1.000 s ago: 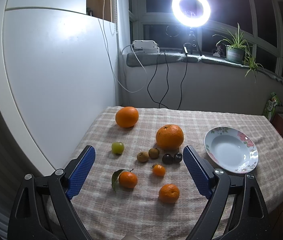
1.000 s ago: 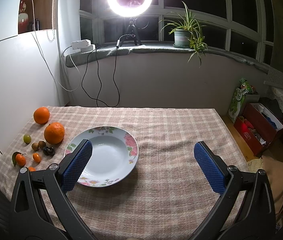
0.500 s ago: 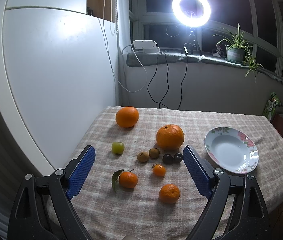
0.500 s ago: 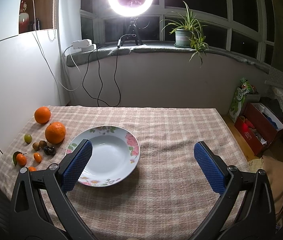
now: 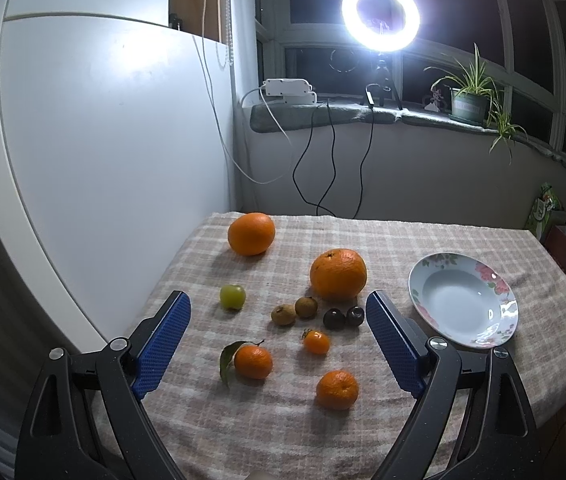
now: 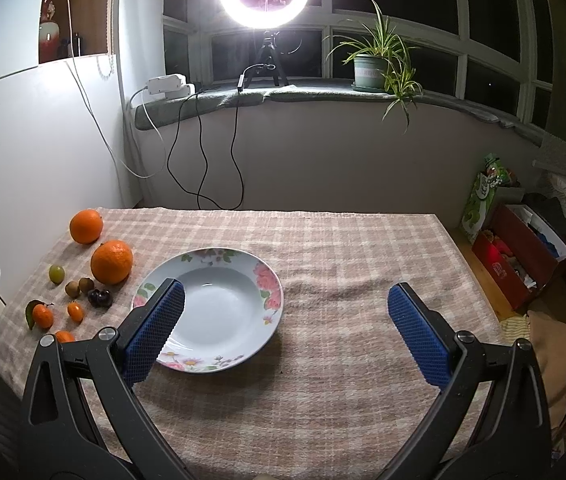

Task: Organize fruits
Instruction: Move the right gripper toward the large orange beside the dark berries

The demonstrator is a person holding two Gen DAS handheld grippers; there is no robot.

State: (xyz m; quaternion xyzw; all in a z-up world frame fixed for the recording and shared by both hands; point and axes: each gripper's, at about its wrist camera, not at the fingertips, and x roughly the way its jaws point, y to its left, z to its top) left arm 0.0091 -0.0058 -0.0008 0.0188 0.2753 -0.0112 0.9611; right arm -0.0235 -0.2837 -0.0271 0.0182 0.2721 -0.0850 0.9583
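Right now I have both tools held above the counter (image 6: 363, 248), which is covered in a checked cloth. My left gripper (image 5: 279, 338) is spread wide with nothing between its blue pads, and it looks down on the scattered fruit. At the back lies one big orange (image 5: 251, 233), with a second big orange (image 5: 338, 274) nearer the middle. A green grape (image 5: 232, 297) sits apart to the left. Just in front of the second orange I see two brown fruits (image 5: 295, 311) side by side and two dark fruits (image 5: 343, 317) touching each other. Closer to me are a leafy tangerine (image 5: 253, 361), a small tomato (image 5: 316, 341) and a plain tangerine (image 5: 337, 389). My right gripper (image 6: 285, 334) is equally wide and holds nothing; its left pad shows in front of the flowered plate (image 6: 267, 280), which sits empty to the right of the fruit.
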